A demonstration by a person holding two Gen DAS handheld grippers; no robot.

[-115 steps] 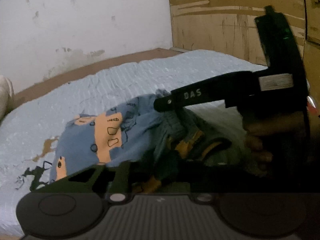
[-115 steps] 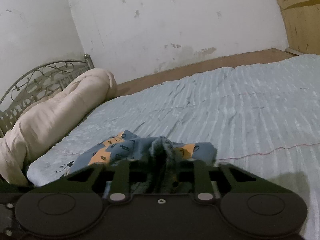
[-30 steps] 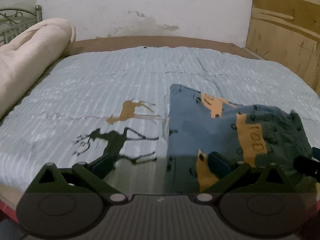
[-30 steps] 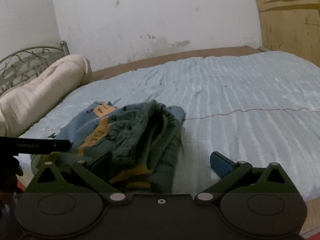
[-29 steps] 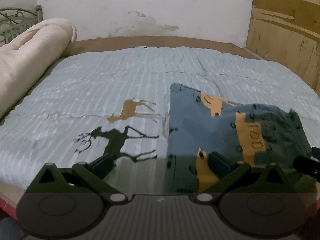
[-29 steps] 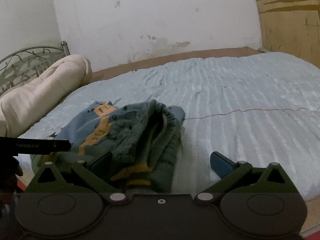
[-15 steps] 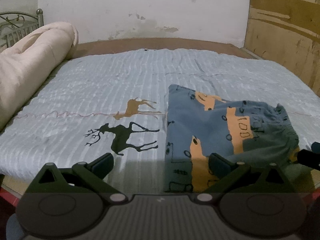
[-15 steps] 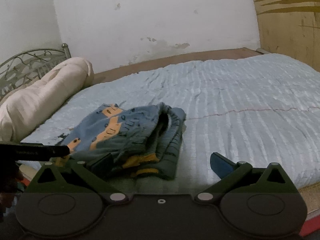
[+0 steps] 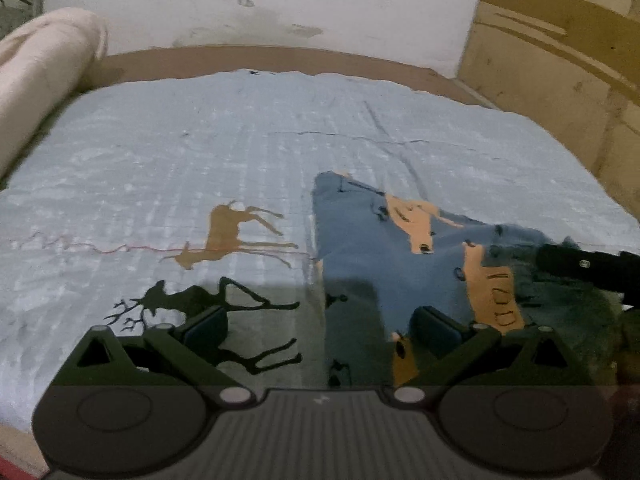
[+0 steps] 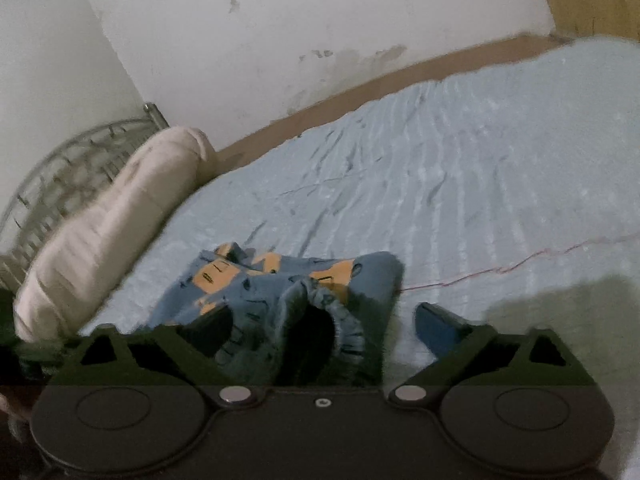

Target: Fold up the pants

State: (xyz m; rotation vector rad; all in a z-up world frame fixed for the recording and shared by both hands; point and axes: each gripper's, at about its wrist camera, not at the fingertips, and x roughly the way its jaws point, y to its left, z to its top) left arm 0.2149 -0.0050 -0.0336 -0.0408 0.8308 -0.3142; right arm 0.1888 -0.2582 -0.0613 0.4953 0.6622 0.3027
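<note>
Straddling the pants' (image 10: 280, 292) waistband — right tongs (image 10: 324, 328), just narrowing, unpressed.

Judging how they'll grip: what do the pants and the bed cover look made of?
Pants: soft, matte knit, likely cotton; printed orange patches, gathered elastic-looking waistband. Bed cover: pale blue quilted or ribbed textile, faint sheen, printed deer; fibre unclear.

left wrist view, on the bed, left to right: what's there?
Rolled cream blanket → tan deer print on the bedspread → folded blue pants → right tongs' black finger over the pants' right end.
</note>
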